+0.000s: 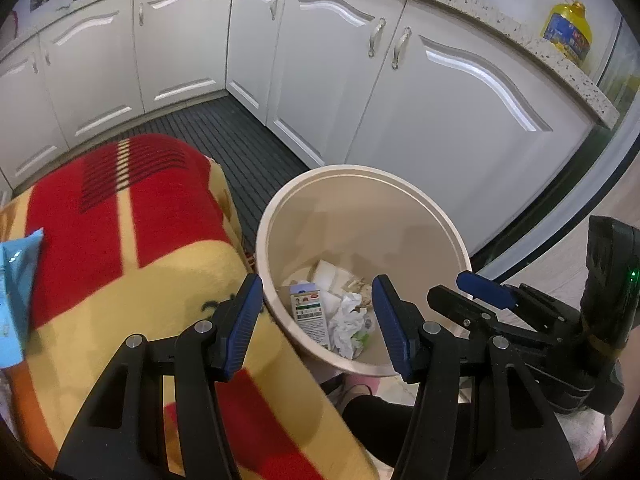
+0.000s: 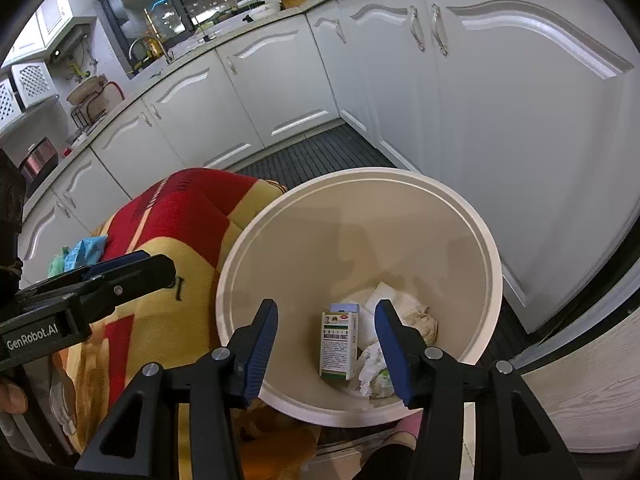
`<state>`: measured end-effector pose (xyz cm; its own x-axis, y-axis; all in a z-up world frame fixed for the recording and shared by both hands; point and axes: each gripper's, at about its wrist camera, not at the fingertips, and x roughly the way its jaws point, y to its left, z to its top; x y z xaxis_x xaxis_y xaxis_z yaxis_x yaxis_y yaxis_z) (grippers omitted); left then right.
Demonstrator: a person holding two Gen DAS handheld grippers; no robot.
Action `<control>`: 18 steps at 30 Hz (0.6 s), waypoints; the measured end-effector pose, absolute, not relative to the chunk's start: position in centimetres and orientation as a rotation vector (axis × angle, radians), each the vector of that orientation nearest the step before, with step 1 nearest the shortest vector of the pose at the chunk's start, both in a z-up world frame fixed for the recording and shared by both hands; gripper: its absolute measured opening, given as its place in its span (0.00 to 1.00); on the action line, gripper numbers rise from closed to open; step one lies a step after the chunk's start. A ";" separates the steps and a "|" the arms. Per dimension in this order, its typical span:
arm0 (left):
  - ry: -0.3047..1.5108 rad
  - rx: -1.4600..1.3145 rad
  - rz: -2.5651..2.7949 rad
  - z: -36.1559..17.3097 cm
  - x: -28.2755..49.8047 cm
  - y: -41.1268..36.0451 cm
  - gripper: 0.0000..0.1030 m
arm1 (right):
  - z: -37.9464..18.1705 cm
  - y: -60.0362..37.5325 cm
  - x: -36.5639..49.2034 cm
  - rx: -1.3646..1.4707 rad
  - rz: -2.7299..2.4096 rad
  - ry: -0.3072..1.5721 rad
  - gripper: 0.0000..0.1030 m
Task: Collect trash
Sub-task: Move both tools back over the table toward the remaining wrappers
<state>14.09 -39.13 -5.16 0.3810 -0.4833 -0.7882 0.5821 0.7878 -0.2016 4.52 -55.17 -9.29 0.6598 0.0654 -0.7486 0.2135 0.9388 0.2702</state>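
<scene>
A beige round trash bin [image 1: 400, 188] [image 2: 494, 280] stands on the floor beside a surface covered with a red and yellow blanket [image 1: 132, 248] [image 2: 172, 220]. Inside the bin lie a small green and white box [image 1: 310, 314] [image 2: 339, 346], crumpled white tissue [image 1: 349, 322] [image 2: 372, 364] and other paper. My left gripper [image 1: 316, 316] is open and empty over the bin's near left rim. My right gripper [image 2: 326, 350] is open and empty above the bin's near edge; it also shows in the left wrist view [image 1: 484, 292]. A blue packet [image 1: 16, 288] [image 2: 85, 252] lies on the blanket.
White kitchen cabinets [image 1: 320, 60] [image 2: 500, 120] wrap around behind the bin. A dark slatted mat [image 1: 240, 140] covers the floor. A yellow oil bottle [image 1: 568, 30] stands on the counter. A green item [image 2: 56, 266] lies next to the blue packet.
</scene>
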 end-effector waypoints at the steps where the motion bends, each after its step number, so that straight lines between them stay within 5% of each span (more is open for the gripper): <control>1: 0.958 0.119 -0.678 -5.0 13.9 -38.9 0.54 | -9.2 -55.0 4.5 0.349 -0.083 0.850 0.47; 18: 0.915 0.091 -0.624 -3.5 12.3 -33.5 0.54 | -7.0 -50.9 4.7 0.298 -0.034 0.832 0.49</control>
